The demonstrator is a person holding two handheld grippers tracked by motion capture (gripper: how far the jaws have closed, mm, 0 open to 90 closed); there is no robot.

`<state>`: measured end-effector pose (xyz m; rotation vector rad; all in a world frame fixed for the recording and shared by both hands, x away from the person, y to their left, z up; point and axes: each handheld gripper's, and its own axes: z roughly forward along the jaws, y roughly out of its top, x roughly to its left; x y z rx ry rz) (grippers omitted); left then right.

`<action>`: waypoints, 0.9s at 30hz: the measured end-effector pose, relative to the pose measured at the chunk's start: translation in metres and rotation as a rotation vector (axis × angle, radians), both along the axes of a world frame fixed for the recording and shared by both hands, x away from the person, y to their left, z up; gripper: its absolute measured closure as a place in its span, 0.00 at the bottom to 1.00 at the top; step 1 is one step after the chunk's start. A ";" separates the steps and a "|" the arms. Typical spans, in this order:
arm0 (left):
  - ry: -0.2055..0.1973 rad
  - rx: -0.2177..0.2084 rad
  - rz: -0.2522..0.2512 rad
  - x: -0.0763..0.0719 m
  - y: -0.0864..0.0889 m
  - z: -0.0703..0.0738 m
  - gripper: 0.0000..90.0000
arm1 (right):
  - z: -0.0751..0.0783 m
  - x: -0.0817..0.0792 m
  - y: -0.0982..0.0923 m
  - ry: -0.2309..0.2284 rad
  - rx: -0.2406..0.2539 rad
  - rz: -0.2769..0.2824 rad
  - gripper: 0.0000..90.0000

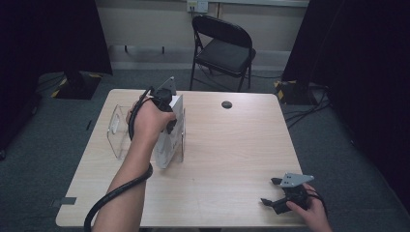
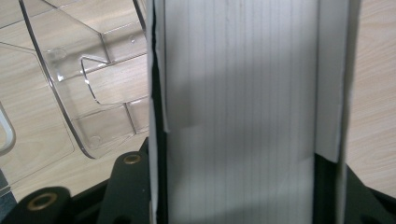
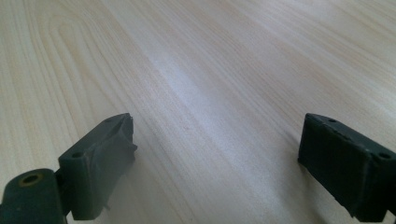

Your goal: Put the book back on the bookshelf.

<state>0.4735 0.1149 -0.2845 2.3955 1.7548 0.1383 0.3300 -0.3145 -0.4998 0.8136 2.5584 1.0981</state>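
A thick white book (image 1: 170,140) stands upright on the left half of the wooden table (image 1: 227,145), beside a clear plastic holder (image 1: 117,129). My left gripper (image 1: 167,102) comes down on the book's top and is shut on it. In the left gripper view the book's page edges (image 2: 243,107) run between the two black jaws, with the clear holder (image 2: 88,93) to their left. My right gripper (image 1: 270,191) lies near the table's front right corner, held by a hand. Its jaws (image 3: 215,158) stand open over bare wood with nothing between them.
A small black round cap (image 1: 226,104) sits in the tabletop at the back. A black folding chair (image 1: 223,48) stands behind the table. Dark curtains hang at both sides. The left gripper's cable (image 1: 116,193) loops along the forearm.
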 end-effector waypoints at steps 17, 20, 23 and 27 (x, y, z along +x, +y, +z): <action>-0.012 0.004 0.023 0.008 -0.004 -0.002 0.59 | 0.000 0.000 0.000 0.000 0.000 0.003 0.10; -0.013 -0.005 0.035 0.009 -0.005 -0.003 0.59 | 0.000 0.000 0.000 0.000 0.000 0.003 0.10; -0.013 0.002 0.040 0.011 -0.007 -0.005 0.59 | 0.000 0.000 0.000 0.000 0.000 0.003 0.10; -0.019 0.024 0.054 0.013 -0.011 -0.010 0.59 | 0.000 0.000 0.000 0.000 0.000 0.003 0.10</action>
